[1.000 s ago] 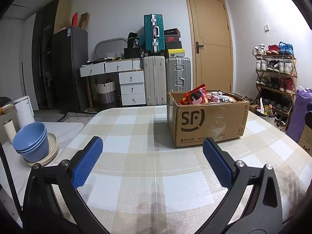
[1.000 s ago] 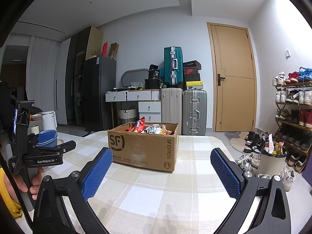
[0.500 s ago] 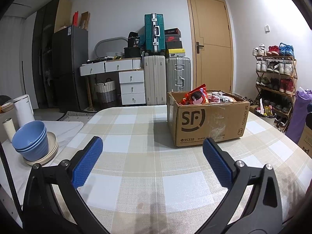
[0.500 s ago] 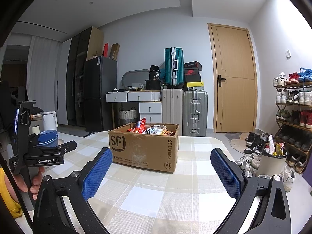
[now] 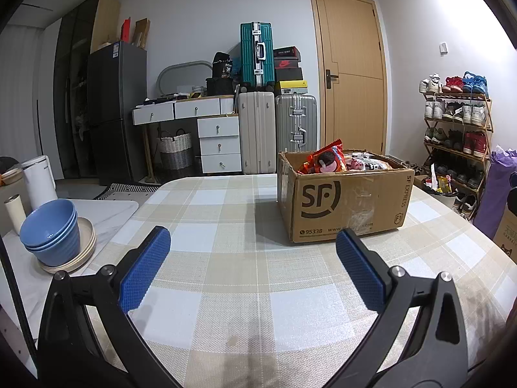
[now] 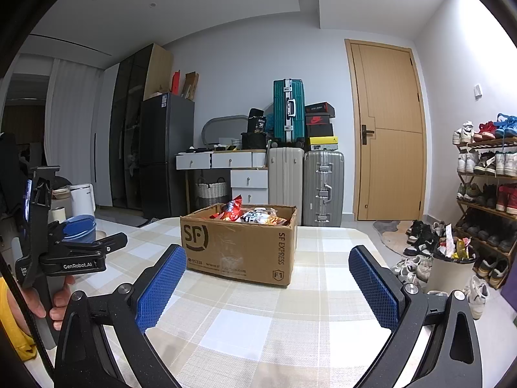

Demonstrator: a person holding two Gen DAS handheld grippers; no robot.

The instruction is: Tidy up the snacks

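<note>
Snacks (image 5: 326, 160) fill the open cardboard box (image 5: 347, 205), which stands on the checked bench (image 5: 226, 278) toward its far right edge. Both sets of tongs, left tongs (image 5: 252, 268) and right tongs (image 6: 268, 286), are spread wide and empty, well short of the box. Approach from above the open top. Pinch one packet by a firm edge, and lift it straight up clear of the box walls.
</note>
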